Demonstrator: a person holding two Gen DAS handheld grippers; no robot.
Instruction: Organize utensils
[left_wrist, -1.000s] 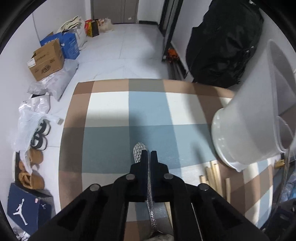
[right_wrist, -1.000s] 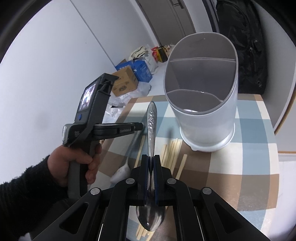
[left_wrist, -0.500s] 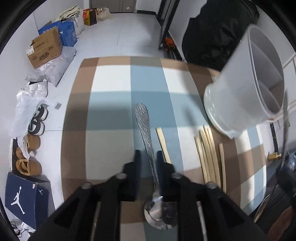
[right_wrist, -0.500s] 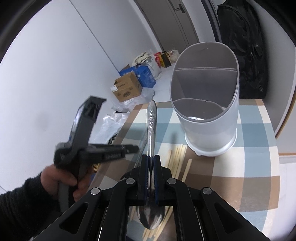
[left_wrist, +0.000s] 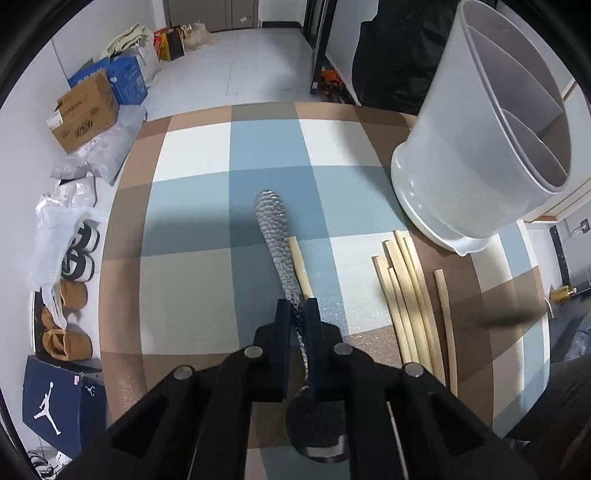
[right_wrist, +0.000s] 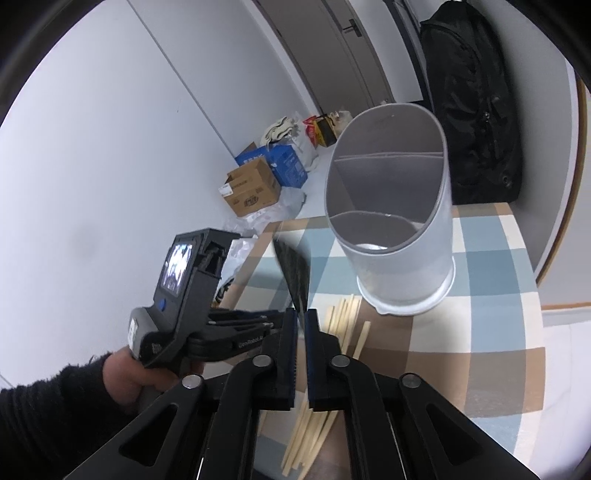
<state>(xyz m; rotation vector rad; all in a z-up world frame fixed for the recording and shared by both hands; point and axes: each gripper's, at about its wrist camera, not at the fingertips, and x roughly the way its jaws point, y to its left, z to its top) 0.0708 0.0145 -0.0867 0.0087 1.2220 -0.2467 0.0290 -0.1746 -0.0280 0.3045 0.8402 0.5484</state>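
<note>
My left gripper (left_wrist: 297, 314) is shut on a silver spoon (left_wrist: 275, 236) with a textured handle, held above the checked tablecloth (left_wrist: 192, 229). My right gripper (right_wrist: 302, 325) is slightly open; a blurred dark streak, apparently its spoon (right_wrist: 293, 275), slips out between the fingers. The white divided utensil holder (left_wrist: 476, 155) stands at the right; in the right wrist view the holder (right_wrist: 399, 236) is straight ahead. Wooden chopsticks (left_wrist: 410, 295) lie on the cloth beside it, and also show in the right wrist view (right_wrist: 343, 317).
One chopstick (left_wrist: 301, 267) lies under the left spoon. The left gripper body and hand (right_wrist: 177, 302) are at the left of the right wrist view. A black bag (right_wrist: 476, 110) stands behind the table. Boxes (left_wrist: 85, 110) and shoes (left_wrist: 79, 251) lie on the floor.
My left gripper opened briefly over the spoon on the cloth, then shut on its handle again. My right gripper has opened a little and its spoon is blurred and tilted left.
</note>
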